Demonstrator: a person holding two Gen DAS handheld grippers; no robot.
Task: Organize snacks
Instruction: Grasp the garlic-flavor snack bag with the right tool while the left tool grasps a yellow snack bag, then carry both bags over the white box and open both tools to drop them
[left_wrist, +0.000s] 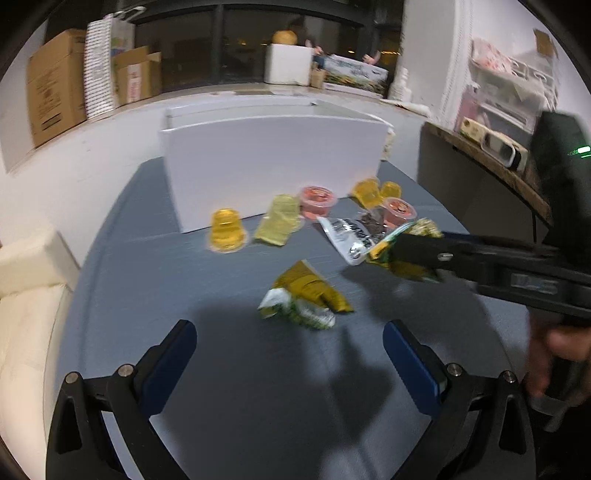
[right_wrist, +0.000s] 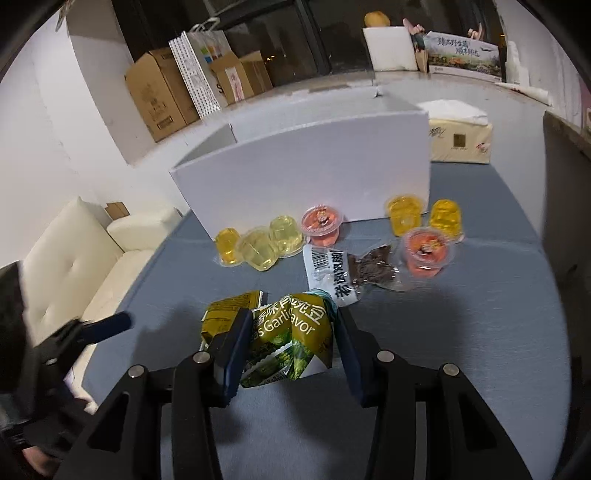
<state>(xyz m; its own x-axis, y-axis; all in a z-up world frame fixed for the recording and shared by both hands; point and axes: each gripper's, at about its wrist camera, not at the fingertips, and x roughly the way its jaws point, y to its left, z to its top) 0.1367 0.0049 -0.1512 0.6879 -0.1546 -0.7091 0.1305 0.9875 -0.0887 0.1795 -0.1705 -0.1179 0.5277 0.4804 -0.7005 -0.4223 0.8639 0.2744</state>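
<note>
Between the right tool's (right_wrist: 291, 350) pads sits a green snack packet (right_wrist: 291, 332).

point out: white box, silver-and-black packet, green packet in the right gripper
white box (right_wrist: 314, 166): right wrist view, middle of its front wall.
silver-and-black packet (right_wrist: 332, 271): right wrist view, printed white panel.
green packet (right_wrist: 291, 339): right wrist view, lettered face between the right gripper's fingers.

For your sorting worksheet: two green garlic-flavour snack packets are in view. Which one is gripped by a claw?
The green packet between the right claw's pads. The other green packet lies free on the blue table, before the open left claw.
</note>
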